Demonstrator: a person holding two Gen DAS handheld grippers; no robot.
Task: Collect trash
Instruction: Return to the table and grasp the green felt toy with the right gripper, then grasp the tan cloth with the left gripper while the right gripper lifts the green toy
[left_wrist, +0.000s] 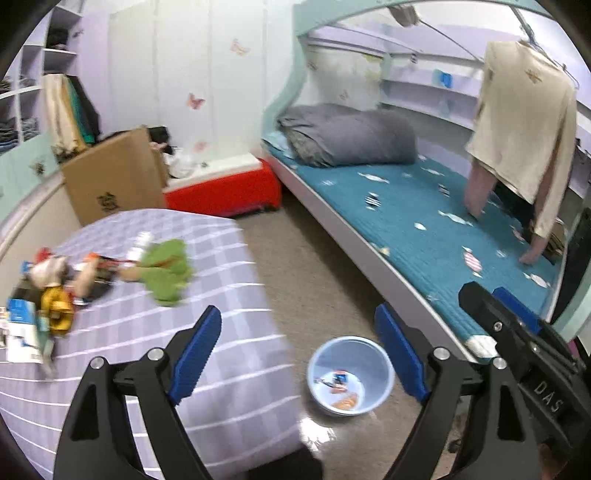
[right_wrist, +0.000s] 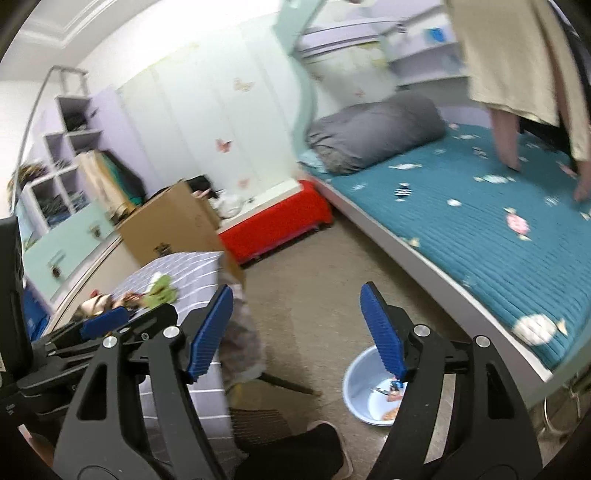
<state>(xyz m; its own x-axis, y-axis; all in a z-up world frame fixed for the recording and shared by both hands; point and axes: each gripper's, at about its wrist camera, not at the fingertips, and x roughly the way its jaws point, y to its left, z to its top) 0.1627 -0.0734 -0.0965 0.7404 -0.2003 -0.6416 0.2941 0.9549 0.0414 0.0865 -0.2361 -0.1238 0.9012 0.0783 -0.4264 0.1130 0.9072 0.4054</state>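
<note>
Both grippers hang high over the room with nothing between their blue pads. The left gripper (left_wrist: 297, 352) is spread wide and empty; the right gripper (right_wrist: 295, 328) is also spread and empty. In the left wrist view the right gripper shows at the right edge, and in the right wrist view the left one shows at the left edge.

Below them on the carpet (left_wrist: 314, 266) stands a pale blue bin (left_wrist: 351, 374), near the white edge of the bed (left_wrist: 424, 229). Inside the bin lie a few bits of trash (left_wrist: 338, 384), one blue and dark, one orange.

To the left is a table under a checked lilac cloth (left_wrist: 166, 332). On its far left part sits a heap of items (left_wrist: 48, 291): wrappers, a small carton and something yellow, with a green toy (left_wrist: 166, 271) just beside them.

Farther off stand a cardboard box (left_wrist: 110, 177) and a red box (left_wrist: 229, 192). A grey quilt (left_wrist: 351, 136) lies at the far end of the bed, and a person in a cream top (left_wrist: 524, 122) leans over the bed at the right
</note>
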